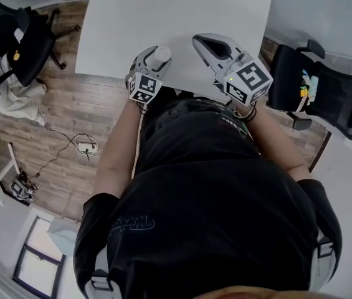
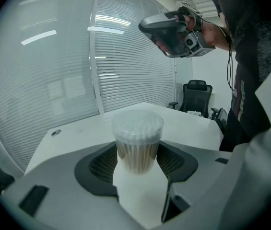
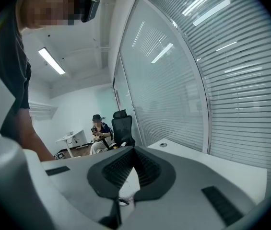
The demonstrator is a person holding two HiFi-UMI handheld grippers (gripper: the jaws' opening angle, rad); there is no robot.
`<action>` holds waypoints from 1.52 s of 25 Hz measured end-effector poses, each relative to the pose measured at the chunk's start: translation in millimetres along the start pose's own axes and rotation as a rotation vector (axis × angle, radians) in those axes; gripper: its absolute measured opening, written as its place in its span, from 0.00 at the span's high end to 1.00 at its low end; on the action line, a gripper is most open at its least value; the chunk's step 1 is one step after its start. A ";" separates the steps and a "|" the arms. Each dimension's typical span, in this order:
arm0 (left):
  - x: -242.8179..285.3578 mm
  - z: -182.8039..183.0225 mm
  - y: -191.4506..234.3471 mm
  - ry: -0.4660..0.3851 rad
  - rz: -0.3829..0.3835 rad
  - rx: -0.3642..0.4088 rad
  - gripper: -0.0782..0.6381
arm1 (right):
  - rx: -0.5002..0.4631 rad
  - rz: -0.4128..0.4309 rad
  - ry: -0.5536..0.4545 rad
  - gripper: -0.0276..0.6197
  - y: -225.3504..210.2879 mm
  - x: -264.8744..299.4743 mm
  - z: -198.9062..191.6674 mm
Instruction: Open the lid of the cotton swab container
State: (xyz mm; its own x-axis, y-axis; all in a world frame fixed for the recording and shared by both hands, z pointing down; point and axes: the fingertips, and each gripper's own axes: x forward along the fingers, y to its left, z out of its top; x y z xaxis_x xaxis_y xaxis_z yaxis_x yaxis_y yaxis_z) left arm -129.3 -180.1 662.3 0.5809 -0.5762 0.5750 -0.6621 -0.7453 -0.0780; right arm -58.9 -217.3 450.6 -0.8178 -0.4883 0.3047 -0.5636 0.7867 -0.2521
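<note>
The cotton swab container [image 2: 137,145] is a clear round tub packed with swabs, its clear lid on top. It stands upright between the jaws of my left gripper [image 2: 137,161], which is shut on its sides and holds it above the white table [image 2: 193,123]. In the head view the container [image 1: 162,55] shows as a pale round top at the left gripper [image 1: 154,64]. My right gripper [image 1: 203,43] hovers to its right, a little apart. Its jaws [image 3: 134,170] are shut with nothing between them. From the left gripper view the right gripper [image 2: 173,28] hangs high at the upper right.
The white table [image 1: 163,17] lies ahead of me, its near edge under the grippers. Black office chairs [image 1: 325,95] stand on either side on the wood floor. Blinds [image 2: 130,66] cover the glass wall. A seated person [image 3: 98,131] is far off in the room.
</note>
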 end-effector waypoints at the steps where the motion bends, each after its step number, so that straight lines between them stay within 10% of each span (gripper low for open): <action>1: -2.3 2.3 -1.8 -0.003 0.005 -0.001 0.52 | -0.001 -0.001 -0.003 0.92 -0.1 -4.6 -0.6; 21: -31.9 52.2 -37.5 -0.031 -0.046 -0.036 0.52 | -0.089 0.066 0.030 0.92 -7.8 -55.3 -14.5; 38: -86.9 157.8 -108.1 -0.089 -0.281 -0.003 0.52 | -0.203 0.252 0.040 0.92 32.7 -80.0 -10.4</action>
State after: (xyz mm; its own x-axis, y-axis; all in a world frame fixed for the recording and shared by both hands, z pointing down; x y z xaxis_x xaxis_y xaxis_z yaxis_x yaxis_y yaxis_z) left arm -33.5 -102.3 492.3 0.7812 -0.3745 0.4995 -0.4707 -0.8789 0.0771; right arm -10.7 -148.5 427.5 -0.9210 -0.2568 0.2929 -0.3062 0.9421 -0.1369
